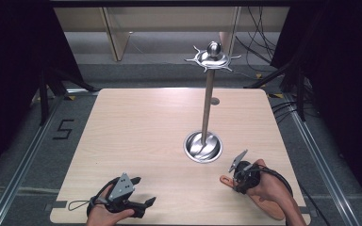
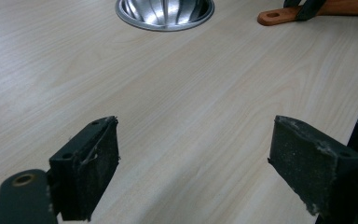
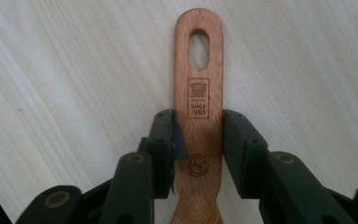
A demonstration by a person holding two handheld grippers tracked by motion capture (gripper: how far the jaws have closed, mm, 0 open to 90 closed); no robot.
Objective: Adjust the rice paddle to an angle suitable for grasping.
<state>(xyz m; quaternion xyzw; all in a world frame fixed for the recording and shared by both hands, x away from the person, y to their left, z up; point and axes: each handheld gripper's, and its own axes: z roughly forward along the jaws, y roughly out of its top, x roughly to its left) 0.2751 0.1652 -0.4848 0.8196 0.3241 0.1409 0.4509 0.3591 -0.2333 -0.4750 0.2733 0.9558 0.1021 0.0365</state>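
Right gripper (image 3: 198, 135) clenched on the handle of a flat reddish-brown wooden spatula (image 3: 199, 93) lying on the pale wood table (image 1: 141, 132), lower right of the high view, left gripper (image 2: 193, 163) released, jaws wide over bare tabletop, lower left, steel stand with round base (image 1: 203, 147) mid-table.

On the table (image 1: 136, 127), the stand (image 1: 204, 146) is sitting right of the frame's centre, with the wooden utensil (image 1: 264, 207) lying below it at lower right and the left gripper (image 1: 143, 205) resting at lower left.
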